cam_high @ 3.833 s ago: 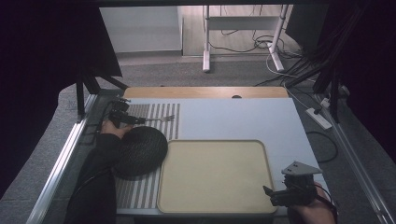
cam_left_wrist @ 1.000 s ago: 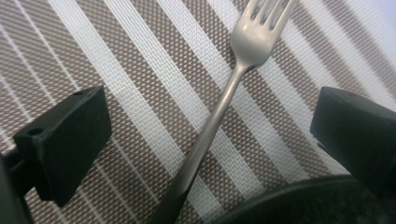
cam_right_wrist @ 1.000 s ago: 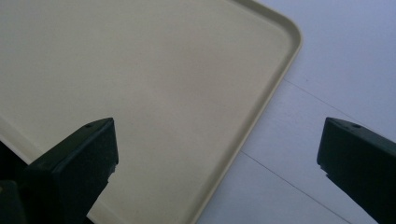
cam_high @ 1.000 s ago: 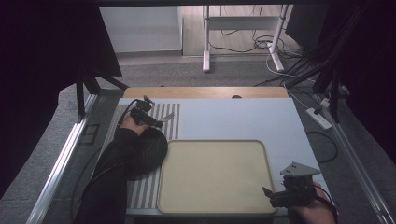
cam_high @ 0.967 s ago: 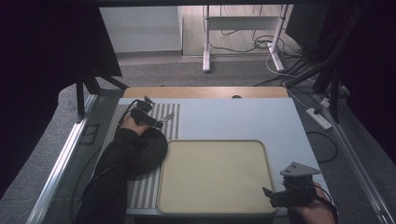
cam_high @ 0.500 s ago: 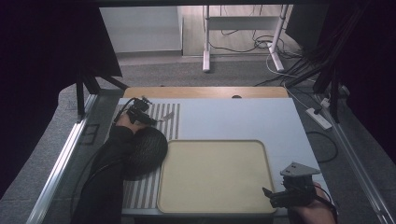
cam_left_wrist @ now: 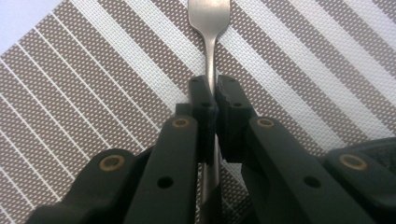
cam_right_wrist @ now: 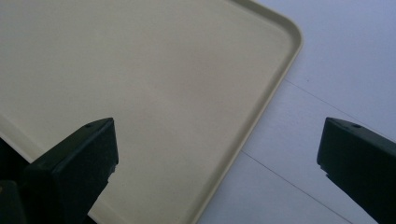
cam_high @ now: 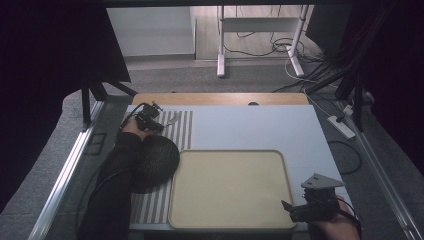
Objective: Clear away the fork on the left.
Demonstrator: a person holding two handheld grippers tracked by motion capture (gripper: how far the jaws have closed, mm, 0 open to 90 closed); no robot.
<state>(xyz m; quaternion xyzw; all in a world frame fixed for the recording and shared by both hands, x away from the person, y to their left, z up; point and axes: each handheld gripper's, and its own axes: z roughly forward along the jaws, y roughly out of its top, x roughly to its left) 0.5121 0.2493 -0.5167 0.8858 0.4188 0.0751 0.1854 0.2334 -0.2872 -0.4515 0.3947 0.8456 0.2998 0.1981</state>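
Fork (cam_left_wrist: 208, 18) lies on the striped mat (cam_left_wrist: 84, 93) at the table's far left, tines cut off by the frame so I'm going by the neck. Left gripper (cam_left_wrist: 213, 93) is pinched tight on its handle, and the jaws hide the rest. A dark round thing (cam_high: 156, 156) sits just behind, sleeve partly covering it. Right gripper (cam_right_wrist: 217, 149) hangs spread wide over the tray (cam_right_wrist: 261, 112) corner, bare tabletop (cam_right_wrist: 345, 60) beyond the rim.
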